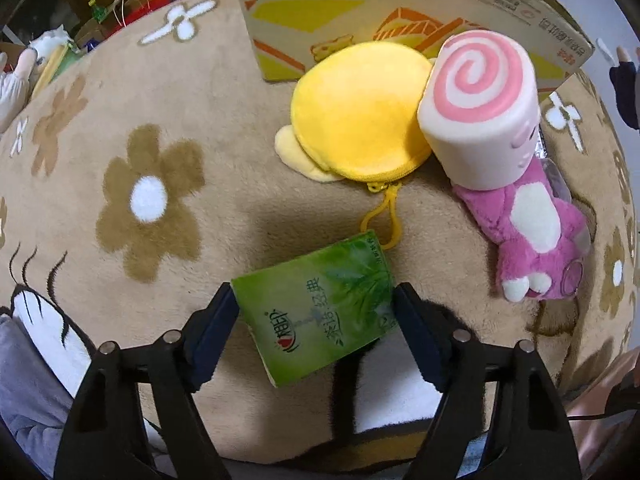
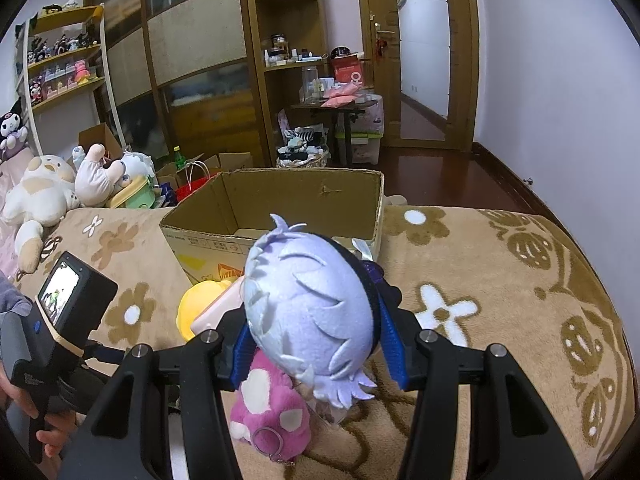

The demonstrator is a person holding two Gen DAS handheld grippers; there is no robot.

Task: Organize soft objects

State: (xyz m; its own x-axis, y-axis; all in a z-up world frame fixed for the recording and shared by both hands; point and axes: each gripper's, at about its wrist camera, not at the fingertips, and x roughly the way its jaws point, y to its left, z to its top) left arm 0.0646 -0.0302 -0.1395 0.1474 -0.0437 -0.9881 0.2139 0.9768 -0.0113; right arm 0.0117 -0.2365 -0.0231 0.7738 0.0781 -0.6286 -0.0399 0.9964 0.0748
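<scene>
My left gripper (image 1: 316, 312) is shut on a green tissue pack (image 1: 320, 308), held just above the flowered blanket. Ahead of it lie a yellow plush pouch (image 1: 356, 120) with a clip, a pink-swirl roll squishy (image 1: 480, 108) and a pink plush bear (image 1: 528, 232), all in front of the cardboard box (image 1: 360, 8). My right gripper (image 2: 316, 328) is shut on a lavender-haired plush doll (image 2: 312, 312), held above the pink bear (image 2: 272, 404) and near the open box (image 2: 280, 204). The yellow pouch (image 2: 196, 304) shows at its left.
The beige flowered blanket (image 2: 500, 300) covers the bed. Several plush toys (image 2: 44, 192) lie at the far left. Shelves, a wardrobe, a small cluttered table (image 2: 332, 104) and an open door stand behind. The left hand-held device (image 2: 64, 320) sits at the lower left.
</scene>
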